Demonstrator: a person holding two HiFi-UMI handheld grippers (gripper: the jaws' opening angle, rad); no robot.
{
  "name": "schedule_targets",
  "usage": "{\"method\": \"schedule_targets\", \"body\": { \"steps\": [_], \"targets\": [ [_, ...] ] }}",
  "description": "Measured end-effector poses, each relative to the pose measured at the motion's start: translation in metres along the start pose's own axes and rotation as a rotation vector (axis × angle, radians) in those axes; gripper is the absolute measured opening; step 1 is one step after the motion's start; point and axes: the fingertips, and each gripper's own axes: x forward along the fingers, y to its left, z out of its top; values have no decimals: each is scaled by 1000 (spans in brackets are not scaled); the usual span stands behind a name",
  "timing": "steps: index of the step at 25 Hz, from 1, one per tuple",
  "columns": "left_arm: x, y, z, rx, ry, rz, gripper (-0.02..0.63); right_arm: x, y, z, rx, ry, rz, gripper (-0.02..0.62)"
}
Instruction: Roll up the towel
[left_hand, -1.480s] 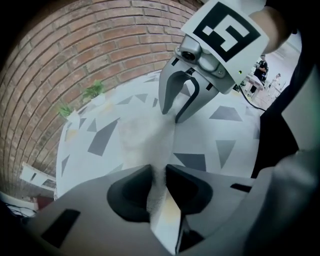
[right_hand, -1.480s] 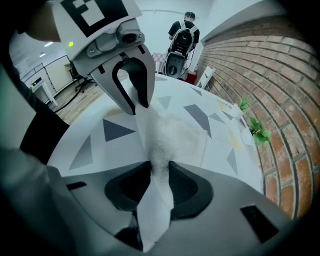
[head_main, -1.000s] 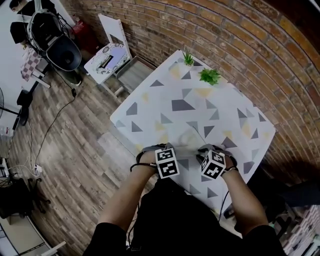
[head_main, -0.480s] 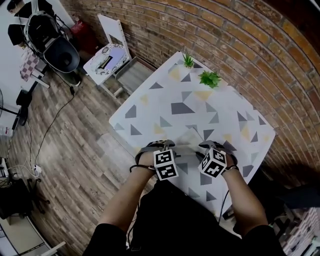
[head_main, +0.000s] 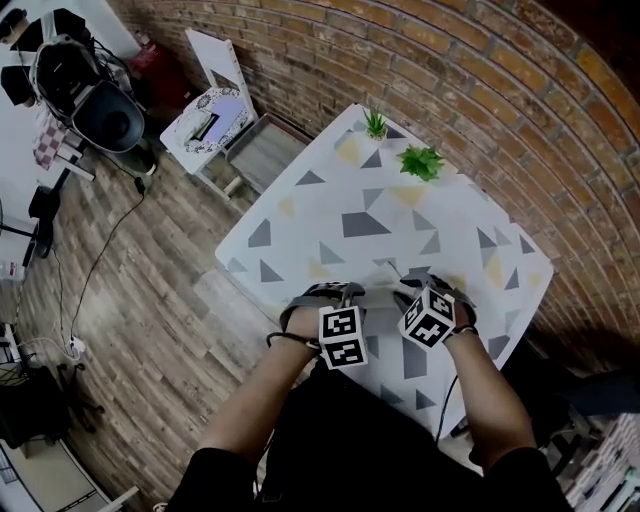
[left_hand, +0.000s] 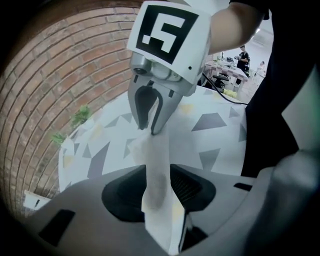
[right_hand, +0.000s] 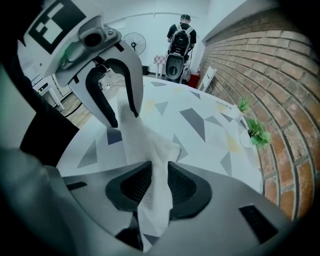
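The towel (left_hand: 157, 175), white and bunched into a strip, hangs stretched between my two grippers above the triangle-patterned table (head_main: 340, 180). My left gripper (left_hand: 154, 187) is shut on one end, and its jaws have just been opening, with the cloth filling the gap between the pads. In that view, my right gripper (left_hand: 149, 129) pinches the far end. My right gripper (right_hand: 159, 187) holds the towel (right_hand: 157, 195) between its pads, and its jaws have just been closing. My left gripper (right_hand: 123, 117) shows at the upper left. In the head view, both grippers (head_main: 340, 300) (head_main: 415, 292) are near the table's front edge.
Two small green plants (head_main: 375, 120) (head_main: 420, 158) stand at the table's far edge by the brick wall (head_main: 480, 80). A white chair (head_main: 215, 105) and a stroller (head_main: 90, 95) stand on the wooden floor to the left. A person (right_hand: 182, 30) stands far off.
Both grippers have drawn a little toward me and slightly up. The towel is still stretched between them and now sits closer to the table's front edge.
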Motion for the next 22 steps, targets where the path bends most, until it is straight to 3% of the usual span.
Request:
{"method": "schedule_targets", "body": {
  "steps": [4,8,16,22],
  "targets": [
    [13,2,0,35,27,-12,161,0,-11,6,15,-8,-37,114],
    [21,12,-3,17,36,-7,160,-11,-17,16,23,-50,-70,112],
    [24,38,-5,-63,0,-16,160,-12,27,29,-39,-74,49,123],
    [22,55,-5,-77,-10,17,160,5,18,21,-29,-27,-3,144]
  ]
}}
